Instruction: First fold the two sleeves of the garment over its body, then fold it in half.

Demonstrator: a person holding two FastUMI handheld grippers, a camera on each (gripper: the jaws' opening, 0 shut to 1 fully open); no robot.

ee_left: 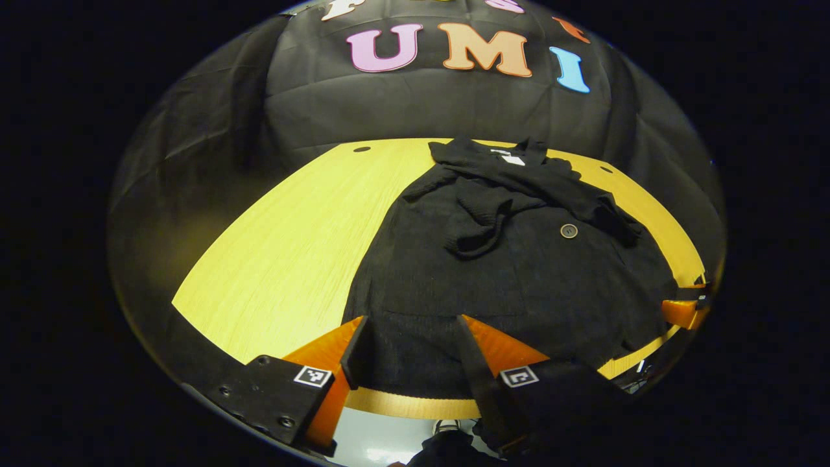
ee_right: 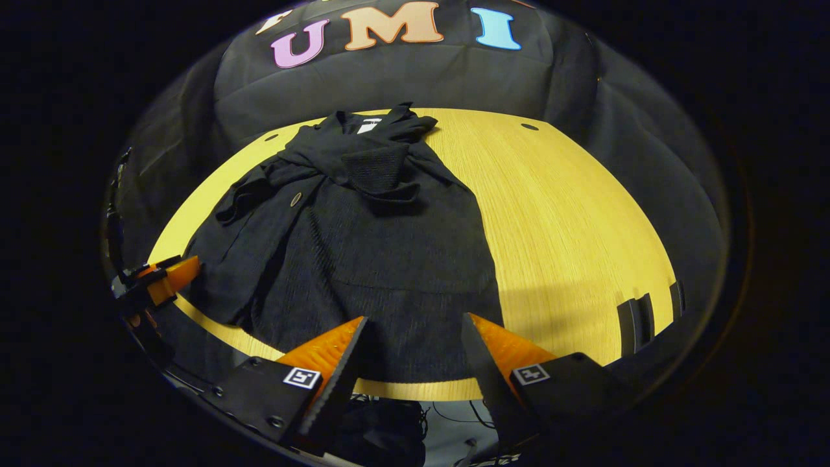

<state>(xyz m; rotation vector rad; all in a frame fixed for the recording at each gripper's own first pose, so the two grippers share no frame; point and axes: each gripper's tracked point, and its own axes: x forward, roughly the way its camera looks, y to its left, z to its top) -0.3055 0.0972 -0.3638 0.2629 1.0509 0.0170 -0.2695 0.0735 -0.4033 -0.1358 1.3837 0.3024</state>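
A black knit garment (ee_left: 519,266) lies flat on the yellow wooden table (ee_left: 285,259), collar at the far side, hem at the near edge. Both sleeves (ee_left: 480,220) lie crumpled across its chest beside a round button (ee_left: 569,231). My left gripper (ee_left: 410,324) hovers open over the hem's near-left part, touching nothing. In the right gripper view the same garment (ee_right: 363,259) spreads over the table (ee_right: 570,227), its sleeves (ee_right: 382,172) bunched near the collar. My right gripper (ee_right: 414,324) hangs open above the hem's near-right part. The other gripper (ee_right: 159,282) sits at the far left there, and the right one (ee_left: 684,311) at the left view's right edge.
The black cloth wall (ee_left: 421,104) closes off the table's far side. Small dark holes (ee_left: 361,149) mark the tabletop near the back. Bare wood stretches left of the garment in the left gripper view and right of it (ee_right: 583,259) in the right gripper view. Dark slots (ee_right: 639,321) sit at the table's right edge.
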